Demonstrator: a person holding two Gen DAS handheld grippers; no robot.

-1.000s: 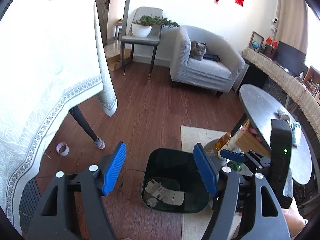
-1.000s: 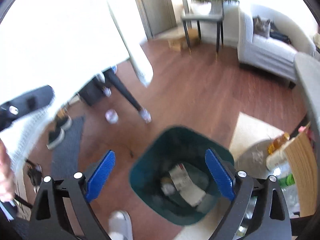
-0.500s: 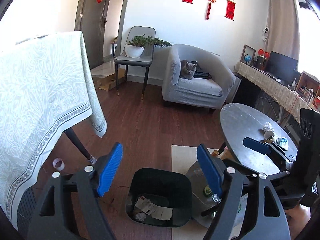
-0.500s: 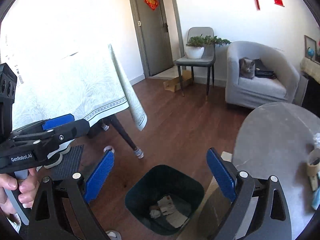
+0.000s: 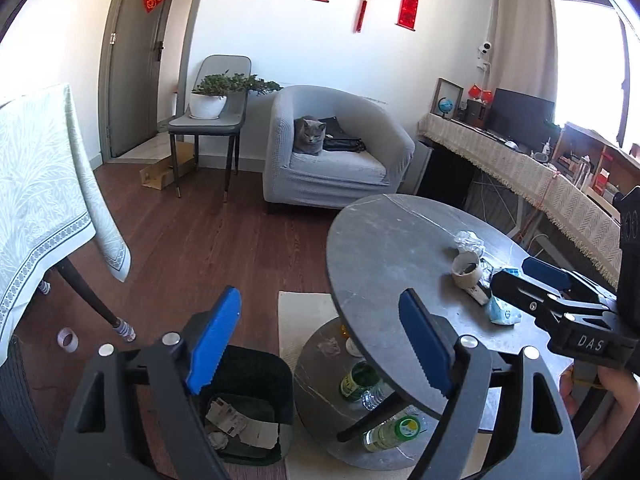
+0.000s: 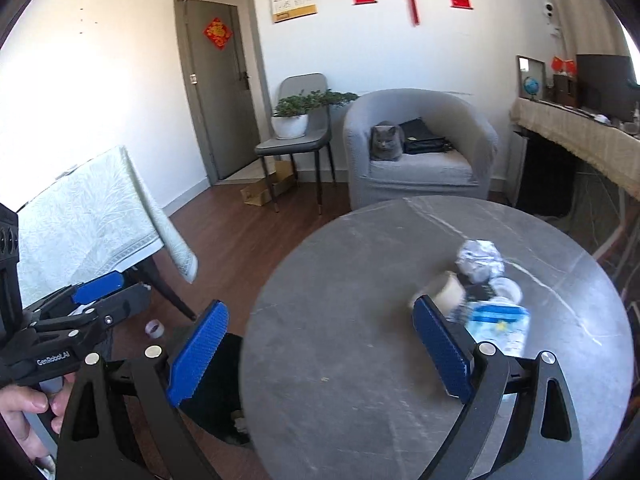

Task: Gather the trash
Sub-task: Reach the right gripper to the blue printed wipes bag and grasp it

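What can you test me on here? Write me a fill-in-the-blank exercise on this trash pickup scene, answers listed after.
1. The crumpled wrapper and the tape roll lie on the round grey ______.
2. The dark bin on the floor holds crumpled ______.
3. The animal sitting on the grey armchair is a ______.
4. The jaws of the right gripper stand ______, with nothing between them.

Missing words: table; paper; cat; open

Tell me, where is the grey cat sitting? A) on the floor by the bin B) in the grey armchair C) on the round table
B: the cat sits on the seat of the grey armchair, beside a black bag.
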